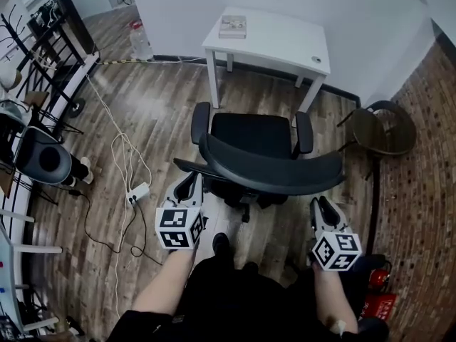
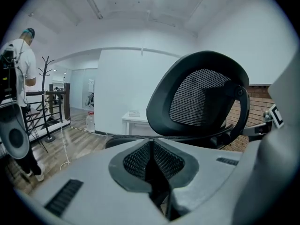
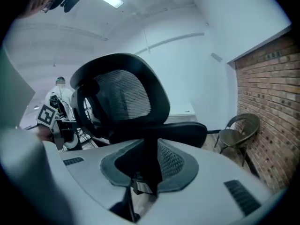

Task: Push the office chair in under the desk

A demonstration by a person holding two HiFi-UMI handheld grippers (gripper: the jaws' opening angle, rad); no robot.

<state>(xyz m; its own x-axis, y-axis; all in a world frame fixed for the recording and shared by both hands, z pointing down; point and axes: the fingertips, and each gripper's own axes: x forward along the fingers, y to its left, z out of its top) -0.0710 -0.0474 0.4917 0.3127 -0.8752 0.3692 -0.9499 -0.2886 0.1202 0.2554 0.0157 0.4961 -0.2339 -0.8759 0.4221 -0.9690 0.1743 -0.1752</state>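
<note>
Office chair [image 1: 260,159], centre of frame, is shown well apart from the desk [image 1: 274,38] at upper centre, its backrest turned toward the 2 grippers. The left gripper [image 1: 189,184], jaws closed and empty, and the right gripper [image 1: 322,206], jaws narrowly parted and empty, are set just behind the backrest, presumably for pushing. No writing can be read.

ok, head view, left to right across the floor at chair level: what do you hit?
white power strip with trailing cables → black mesh-back office chair → dark round-seat metal-frame chair
</note>
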